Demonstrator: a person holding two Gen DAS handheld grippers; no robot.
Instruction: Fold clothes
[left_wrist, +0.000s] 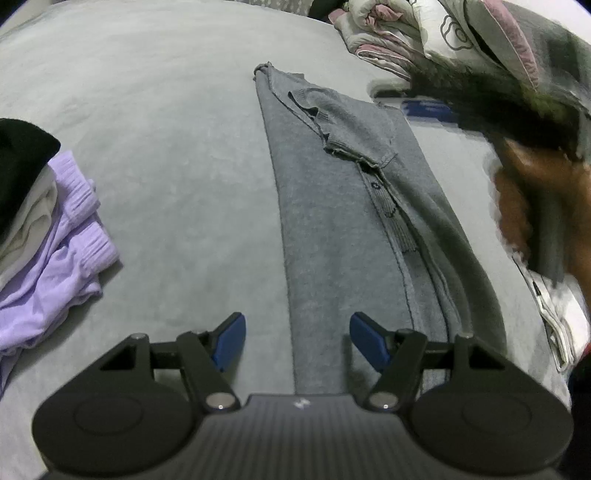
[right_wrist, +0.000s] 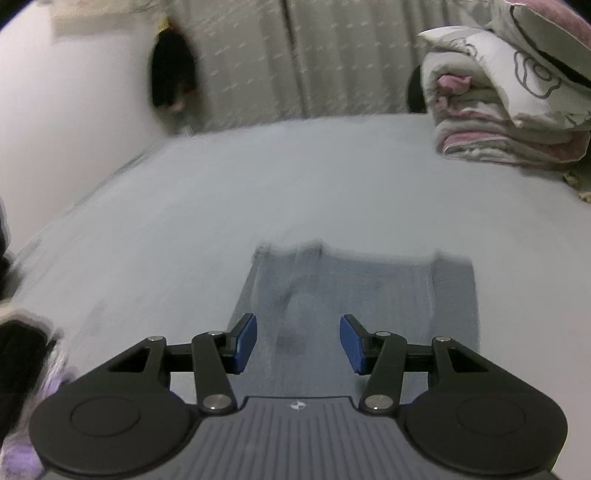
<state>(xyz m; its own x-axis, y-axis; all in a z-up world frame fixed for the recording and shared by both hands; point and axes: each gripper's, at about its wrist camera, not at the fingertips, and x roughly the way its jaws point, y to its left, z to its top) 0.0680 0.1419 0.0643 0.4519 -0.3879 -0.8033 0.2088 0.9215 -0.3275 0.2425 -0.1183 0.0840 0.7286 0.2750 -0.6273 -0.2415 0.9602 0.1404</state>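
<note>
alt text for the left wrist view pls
A gray shirt, folded into a long narrow strip, lies on a gray bedsheet ahead of the open left gripper. A stack of folded clothes, lilac lowest, sits at the left; bundled bedding lies at the far right.

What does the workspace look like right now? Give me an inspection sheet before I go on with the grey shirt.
Surface: light grey bed sheet, smooth, slightly wrinkled.
Job's things: grey knit button-front shirt lying flat, folded lengthwise into a long strip, sleeve folded on top.
Clutter: lilac ribbed-cuff garment in a pile under cream and black clothes at the left; floral pink-and-grey quilt bundle at the far right.
Grippers: left gripper open, empty, over the shirt's near end; right gripper open, empty, above the shirt, view motion-blurred.
Cables: nothing seen.
Surroundings: grey striped curtain, white wall.
</note>
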